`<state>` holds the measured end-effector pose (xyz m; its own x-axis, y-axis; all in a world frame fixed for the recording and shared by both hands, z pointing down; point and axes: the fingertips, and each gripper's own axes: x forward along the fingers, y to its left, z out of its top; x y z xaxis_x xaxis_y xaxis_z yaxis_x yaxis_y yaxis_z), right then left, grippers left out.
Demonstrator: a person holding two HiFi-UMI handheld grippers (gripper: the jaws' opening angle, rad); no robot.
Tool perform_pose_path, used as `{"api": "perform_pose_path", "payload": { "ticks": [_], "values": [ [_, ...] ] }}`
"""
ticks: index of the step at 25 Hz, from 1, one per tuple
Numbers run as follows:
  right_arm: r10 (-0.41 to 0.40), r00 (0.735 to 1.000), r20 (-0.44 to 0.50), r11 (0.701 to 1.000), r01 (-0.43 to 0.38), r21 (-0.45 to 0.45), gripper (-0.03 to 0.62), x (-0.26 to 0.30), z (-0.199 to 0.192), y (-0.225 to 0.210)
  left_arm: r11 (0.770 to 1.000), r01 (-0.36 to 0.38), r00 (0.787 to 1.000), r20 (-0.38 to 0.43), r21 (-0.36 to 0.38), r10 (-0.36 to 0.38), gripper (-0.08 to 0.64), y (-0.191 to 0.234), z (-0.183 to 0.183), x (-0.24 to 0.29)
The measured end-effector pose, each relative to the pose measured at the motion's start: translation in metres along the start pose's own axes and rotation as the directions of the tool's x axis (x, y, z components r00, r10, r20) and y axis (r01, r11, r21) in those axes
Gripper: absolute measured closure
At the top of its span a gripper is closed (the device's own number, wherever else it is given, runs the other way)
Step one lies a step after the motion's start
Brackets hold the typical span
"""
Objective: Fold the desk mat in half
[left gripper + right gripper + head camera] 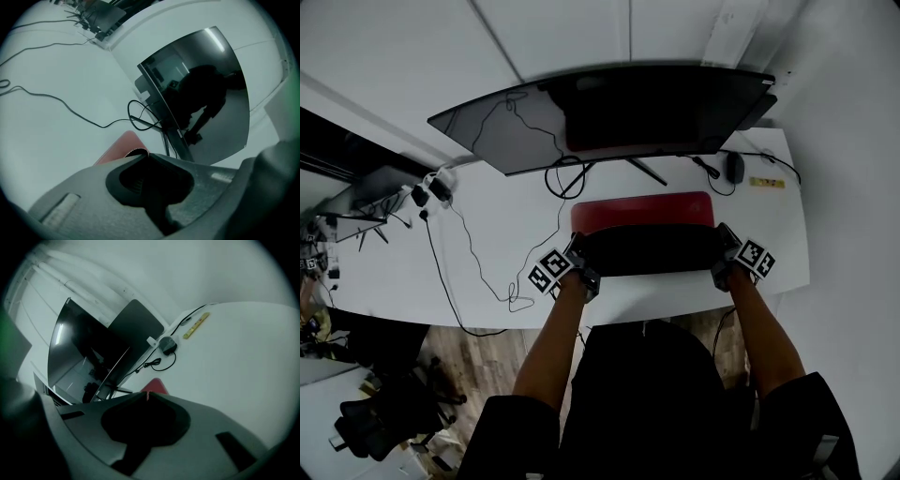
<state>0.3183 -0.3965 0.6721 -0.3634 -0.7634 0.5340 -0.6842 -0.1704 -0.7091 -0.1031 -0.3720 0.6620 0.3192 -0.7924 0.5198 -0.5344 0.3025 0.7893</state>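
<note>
Two grippers: the left gripper (pixel 580 258) and the right gripper (pixel 724 251) are each held at one near corner of the desk mat (pixel 642 212).
Jaws: on both sides they are pressed together on the thin edge of the mat, so a corner is pinched in each.
Mat place: it lies on the white bench (pixel 487 246), in front of the monitor (pixel 609 112).
Done: the near half is raised and turned over, so its black underside is shown beside the red far half.
Left: by judgement, the pinched edge must be brought to the far edge, laid flat and released.
</note>
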Motion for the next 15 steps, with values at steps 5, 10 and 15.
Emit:
{"api": "perform_pose_path", "payload": {
  "ticks": [5,10,15],
  "values": [
    [-0.004,1.000,-0.028,0.998,0.003,-0.058,0.575,0.028,0.011,-0.002,1.000,0.001,1.000,-0.030,0.012,-0.001,0.529,-0.003,0.013,0.032],
    [-0.039,0.997,-0.064,0.989,0.029,-0.147,0.575,0.052,0.023,-0.002,1.000,-0.003,0.998,-0.067,0.020,0.004,0.529,-0.006,0.023,0.055],
    [-0.053,0.995,-0.083,0.982,0.037,-0.185,0.580,0.079,0.033,0.002,0.999,-0.048,0.996,-0.081,0.016,0.049,0.529,0.003,0.033,0.072]
  ]
}}
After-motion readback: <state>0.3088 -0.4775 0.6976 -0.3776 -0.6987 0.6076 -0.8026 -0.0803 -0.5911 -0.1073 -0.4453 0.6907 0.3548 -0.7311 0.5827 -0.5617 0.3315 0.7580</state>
